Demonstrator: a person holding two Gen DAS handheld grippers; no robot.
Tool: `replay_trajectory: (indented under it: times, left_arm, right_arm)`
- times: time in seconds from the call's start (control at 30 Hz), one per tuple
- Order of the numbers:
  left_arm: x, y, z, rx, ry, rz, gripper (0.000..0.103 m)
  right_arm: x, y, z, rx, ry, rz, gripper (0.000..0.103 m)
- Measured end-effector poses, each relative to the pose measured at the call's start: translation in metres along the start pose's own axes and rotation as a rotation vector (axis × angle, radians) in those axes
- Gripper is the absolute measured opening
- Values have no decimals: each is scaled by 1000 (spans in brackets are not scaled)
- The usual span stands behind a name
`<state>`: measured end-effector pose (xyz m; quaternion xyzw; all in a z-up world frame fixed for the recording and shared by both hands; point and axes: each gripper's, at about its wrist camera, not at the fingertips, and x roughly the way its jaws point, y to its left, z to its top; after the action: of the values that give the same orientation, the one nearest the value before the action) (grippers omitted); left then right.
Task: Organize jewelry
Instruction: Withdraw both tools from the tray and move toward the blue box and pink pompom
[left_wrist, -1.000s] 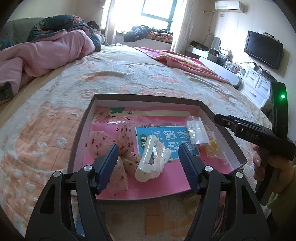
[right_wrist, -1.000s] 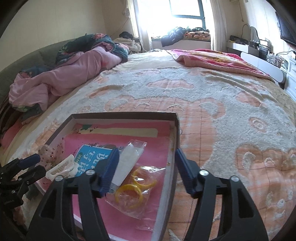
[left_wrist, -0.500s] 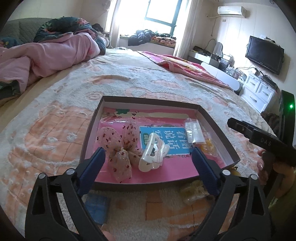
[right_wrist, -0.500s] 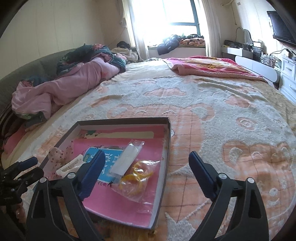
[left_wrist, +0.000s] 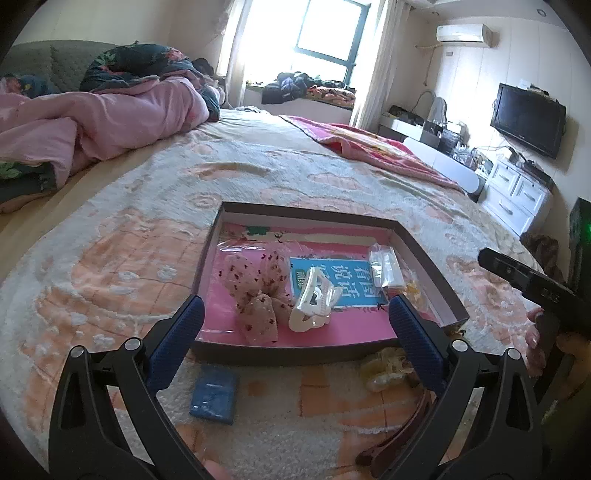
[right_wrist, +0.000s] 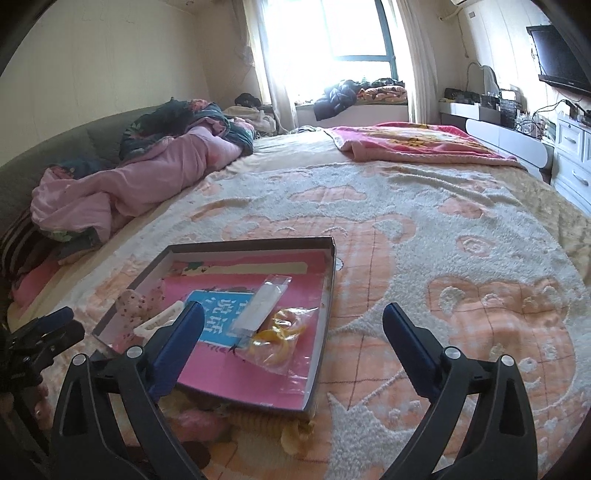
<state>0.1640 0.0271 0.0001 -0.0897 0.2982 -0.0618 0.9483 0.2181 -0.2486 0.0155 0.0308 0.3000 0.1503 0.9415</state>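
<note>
Bedspread soft, so the tray (left_wrist: 332, 354) may rock. White claw clip (left_wrist: 314, 304) lies mid-tray beside the fabric bow (left_wrist: 258, 295): light, rigid, slick; I'd pinch across its spine. Left gripper (left_wrist: 295, 336) and right gripper (right_wrist: 293, 339) have just opened wide, nothing held.

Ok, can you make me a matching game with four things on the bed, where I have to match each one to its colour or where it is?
Things:
1. hair claw clip
2. small flat packet
3. bag of yellow rings
4. fabric bow

Clues:
A. blue, lying on the bedspread outside the box
B. pink with dark red dots, inside the box
C. white, inside the box beside the bow
D. clear plastic, near the box's right wall

Pairs: 1-C, 2-A, 3-D, 4-B
</note>
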Motion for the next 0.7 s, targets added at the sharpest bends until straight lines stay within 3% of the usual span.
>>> replay_trajectory:
  times: [0.7]
  left_arm:
    - [-33, 9, -10, 6, -45, -11, 91]
  right_arm:
    - [-51, 34, -32, -88, -13, 50, 95]
